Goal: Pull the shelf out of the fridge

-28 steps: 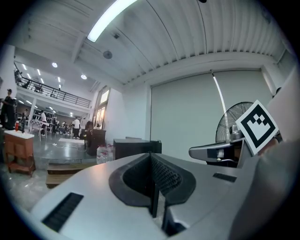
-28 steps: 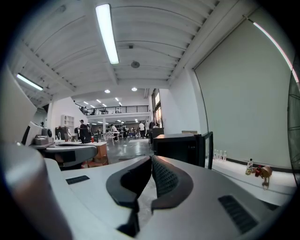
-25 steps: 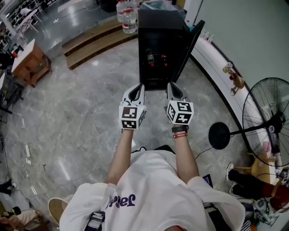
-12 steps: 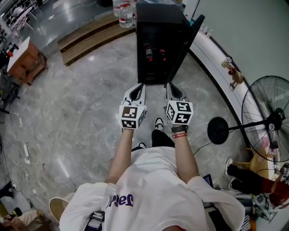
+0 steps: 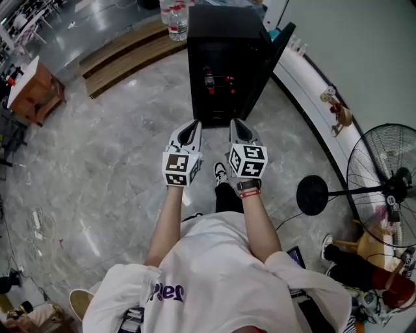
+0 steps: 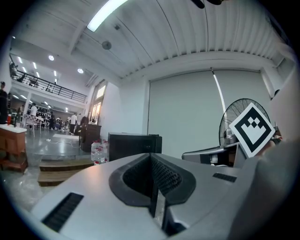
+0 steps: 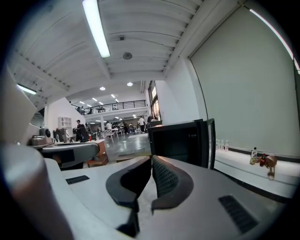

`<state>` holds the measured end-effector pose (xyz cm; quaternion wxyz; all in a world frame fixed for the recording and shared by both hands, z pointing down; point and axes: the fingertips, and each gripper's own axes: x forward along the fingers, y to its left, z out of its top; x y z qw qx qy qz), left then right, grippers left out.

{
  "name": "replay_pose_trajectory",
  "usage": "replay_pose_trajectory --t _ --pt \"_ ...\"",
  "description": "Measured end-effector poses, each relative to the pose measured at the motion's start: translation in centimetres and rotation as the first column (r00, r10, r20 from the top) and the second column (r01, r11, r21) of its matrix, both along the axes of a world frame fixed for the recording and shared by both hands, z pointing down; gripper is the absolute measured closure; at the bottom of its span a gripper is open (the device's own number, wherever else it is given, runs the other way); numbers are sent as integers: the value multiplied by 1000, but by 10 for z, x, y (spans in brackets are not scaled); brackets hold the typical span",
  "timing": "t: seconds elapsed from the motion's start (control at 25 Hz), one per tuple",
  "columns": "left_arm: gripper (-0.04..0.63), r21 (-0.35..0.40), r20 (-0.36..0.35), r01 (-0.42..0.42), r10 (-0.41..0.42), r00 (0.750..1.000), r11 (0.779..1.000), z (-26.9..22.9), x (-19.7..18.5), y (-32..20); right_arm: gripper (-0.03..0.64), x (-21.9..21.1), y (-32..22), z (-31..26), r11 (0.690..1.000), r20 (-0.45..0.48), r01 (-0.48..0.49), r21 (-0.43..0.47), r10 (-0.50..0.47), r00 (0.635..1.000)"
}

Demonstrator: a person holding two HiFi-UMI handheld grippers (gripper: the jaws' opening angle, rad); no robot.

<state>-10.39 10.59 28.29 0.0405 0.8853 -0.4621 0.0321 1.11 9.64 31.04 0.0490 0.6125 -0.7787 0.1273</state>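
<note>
The floor [image 5: 117, 156] fills most of the head view: polished grey stone, veined like marble, with glossy patches of reflected light. Straight ahead stands the fridge [image 5: 221, 32], a tall matte-black box with square edges. Its flat door [image 5: 272, 60] is swung wide open to the right. The shelf is in there, inside that dark cavity, but it's too shadowy to pick out. Only a few small red-marked things [image 5: 219, 81] show at mid height.

Off to the right there's a pedestal fan [image 5: 383, 175], with a round wire cage over a flat black disc base [image 5: 314, 194]. Left of the fridge lies a low stepped platform [image 5: 123, 55] of pale wooden planks. The person's loose white shirt [image 5: 214, 273] takes up the bottom of the view, bare forearms reaching forward.

Now the tools. The left tongs [image 5: 194, 125] and right tongs [image 5: 236, 123] are held side by side, well short of the fridge and touching nothing. Both have smooth grey plastic shells with black ribbed pads. In each gripper view the pads meet in one thin seam: both pairs are closed and empty. Each carries a white cube with black square markers, the left cube [image 5: 177, 169] and the right cube [image 5: 248, 160]. Clear plastic water bottles [image 5: 177, 16] cluster beside the fridge's top left corner.
</note>
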Motion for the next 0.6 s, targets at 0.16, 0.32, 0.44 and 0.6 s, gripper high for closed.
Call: replay_pose_trajectory --t 0.16,0.32,0.44,0.6 --pt "575 -16 14 -9 9 1000 1000 7 31 -44 597 32 -45 8 1000 17 -15 -15 16 1000" --pt "575 -45 24 -6 7 1000 999 21 46 -81 594 48 -82 26 998 50 -33 -44 35 998" --pt "575 -68 15 3 -2 1000 998 34 57 -105 592 57 -106 46 996 54 -27 -85 32 998" --pt "575 -91 15 -6 7 1000 996 50 70 -139 588 65 -140 63 993 64 -22 -115 29 998"
